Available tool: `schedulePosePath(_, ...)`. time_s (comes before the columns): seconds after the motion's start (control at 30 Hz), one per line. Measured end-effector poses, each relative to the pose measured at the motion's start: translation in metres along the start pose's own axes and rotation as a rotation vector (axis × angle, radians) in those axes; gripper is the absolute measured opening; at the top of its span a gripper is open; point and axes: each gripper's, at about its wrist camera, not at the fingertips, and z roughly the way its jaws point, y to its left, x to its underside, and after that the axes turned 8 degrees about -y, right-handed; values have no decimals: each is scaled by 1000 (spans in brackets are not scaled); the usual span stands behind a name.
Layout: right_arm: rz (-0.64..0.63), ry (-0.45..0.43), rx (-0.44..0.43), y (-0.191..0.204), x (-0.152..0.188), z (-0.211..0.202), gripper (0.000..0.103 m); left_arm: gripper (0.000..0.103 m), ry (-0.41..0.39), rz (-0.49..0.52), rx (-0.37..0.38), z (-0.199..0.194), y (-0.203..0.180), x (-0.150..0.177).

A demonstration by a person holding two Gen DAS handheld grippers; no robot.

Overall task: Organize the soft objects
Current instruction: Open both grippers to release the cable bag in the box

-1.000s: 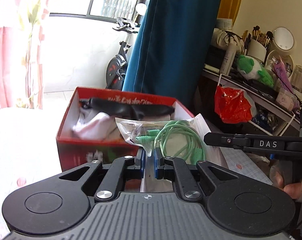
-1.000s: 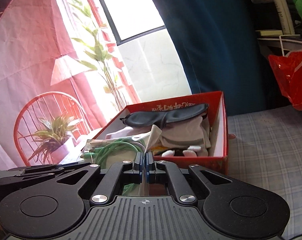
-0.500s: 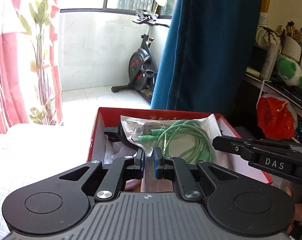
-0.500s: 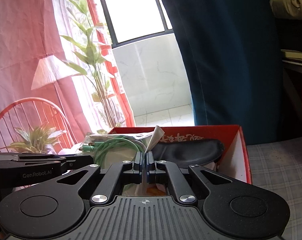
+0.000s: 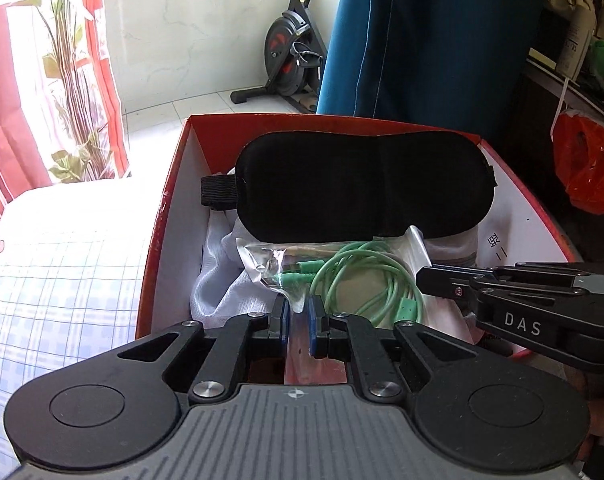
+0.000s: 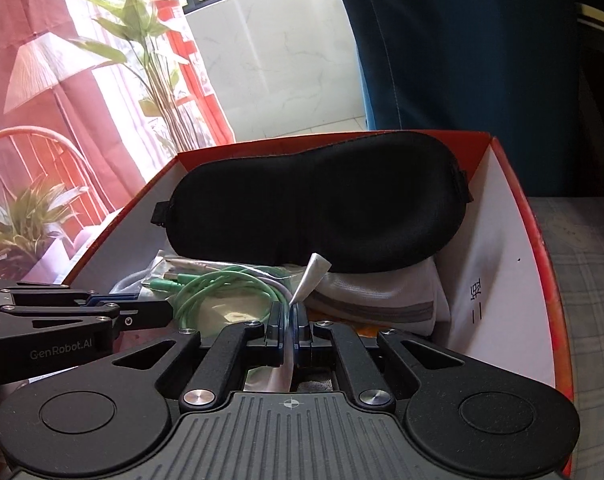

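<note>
We are at the placing step: the clear bag of green cable (image 5: 354,276) is being set down inside the red box (image 5: 161,216), carried between both tools. Our left gripper (image 5: 297,314) has its blue pads (image 5: 284,318) drawn in on the bag's near left edge, with a narrow gap between them that the plastic fills, so we judge it to be pinching the bag, though the film is too transparent there to be sure how firmly. Our right gripper (image 6: 289,322) is clenched tight on the bag's other near corner, a white fold of plastic sticking up just ahead of its tips.

The bag lies straight ahead of both grippers, low in the near part of the box, resting on the white cloth (image 5: 221,280) (a grey-banded white piece (image 6: 382,300) lies just right of the right gripper's tips). Beyond the bag, further from us, the black eye mask (image 5: 358,188) spans the far part of the box and overlaps the bag's far edge.

Since the bag looks to be inside the walls and supported from below, the next move calls for easing both pairs of pads apart, then drawing the tools back and up toward us without dragging the plastic or snagging the cable loops. The film may cling to a pad, so the opening should be full before we withdraw.
</note>
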Motion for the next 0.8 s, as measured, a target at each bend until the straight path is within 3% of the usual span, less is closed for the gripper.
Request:
schedulePosePath(0.23, 12, 29, 27, -4, -5, -1, 6, 17, -1, 16, 13, -2, 2, -2)
schedulePosePath(0.37, -28, 11, 36, 4, -11, -6, 11, 44, -34, 6, 8, -11, 2, -3)
schedulePosePath(0.57, -167, -53, 34, 20, -15, -32, 25, 65, -104, 6, 10, -38, -3, -2)
schedulePosePath(0.7, -252, -85, 45, 23, -17, -52, 45, 84, -147, 43, -4, -56, -11, 1)
schedulePosePath(0.8, -267, -87, 55, 20, -15, -62, 56, 93, -161, 70, -21, -67, -17, 5)
